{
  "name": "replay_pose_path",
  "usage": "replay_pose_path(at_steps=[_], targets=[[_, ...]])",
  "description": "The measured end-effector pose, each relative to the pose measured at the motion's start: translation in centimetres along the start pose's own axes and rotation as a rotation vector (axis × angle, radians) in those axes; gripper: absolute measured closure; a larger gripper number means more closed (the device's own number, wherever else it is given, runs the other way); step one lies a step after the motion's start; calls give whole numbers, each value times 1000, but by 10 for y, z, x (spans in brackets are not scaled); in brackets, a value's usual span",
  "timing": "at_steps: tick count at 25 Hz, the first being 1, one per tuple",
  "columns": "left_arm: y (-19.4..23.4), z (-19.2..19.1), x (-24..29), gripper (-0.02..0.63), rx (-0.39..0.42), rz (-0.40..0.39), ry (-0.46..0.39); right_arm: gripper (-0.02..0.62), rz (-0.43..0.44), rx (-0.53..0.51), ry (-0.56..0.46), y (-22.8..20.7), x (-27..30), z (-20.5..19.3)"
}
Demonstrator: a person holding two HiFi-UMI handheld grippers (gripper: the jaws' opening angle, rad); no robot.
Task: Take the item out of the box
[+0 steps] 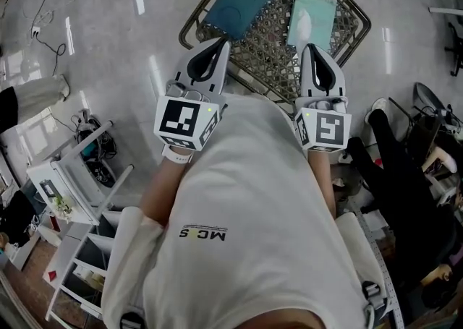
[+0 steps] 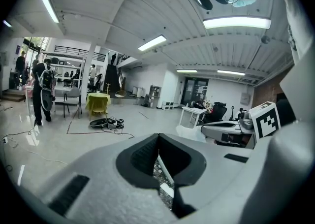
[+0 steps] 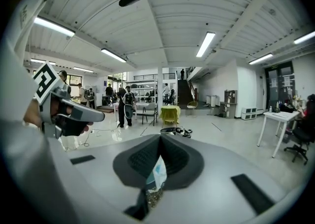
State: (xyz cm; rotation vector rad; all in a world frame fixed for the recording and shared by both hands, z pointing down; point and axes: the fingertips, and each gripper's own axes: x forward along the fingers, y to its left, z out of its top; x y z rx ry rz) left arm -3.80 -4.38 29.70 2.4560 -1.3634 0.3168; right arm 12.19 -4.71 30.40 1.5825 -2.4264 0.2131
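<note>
Ceiling strip lights (image 2: 236,22) lit the hall brightly; glare streaked the glossy floor (image 1: 108,53) at eleven o'clock. Both gripper views bulged fisheye, corners black; the left gripper (image 2: 158,138) looked soft up close.

**Basket at twelve, grippers at its near rim**

In the head view a wire basket (image 1: 358,27) stands on the floor (image 1: 116,53) at 12 o'clock. Inside it, a flat box (image 1: 235,6) lies toward 11 and a packet (image 1: 312,20) toward 1. The left gripper (image 1: 221,44) hangs over the basket's near rim at 11, the right gripper (image 1: 309,49) at 1. A shelf rack (image 1: 79,176) stands at 8.
</note>
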Motion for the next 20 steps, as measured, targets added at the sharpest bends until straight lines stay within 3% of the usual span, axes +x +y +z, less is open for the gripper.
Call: replay_pose_path(at_steps=[20], targets=[[-2, -2, -7, 581, -11, -2, -6, 580, 5, 5, 4, 14, 0, -4]])
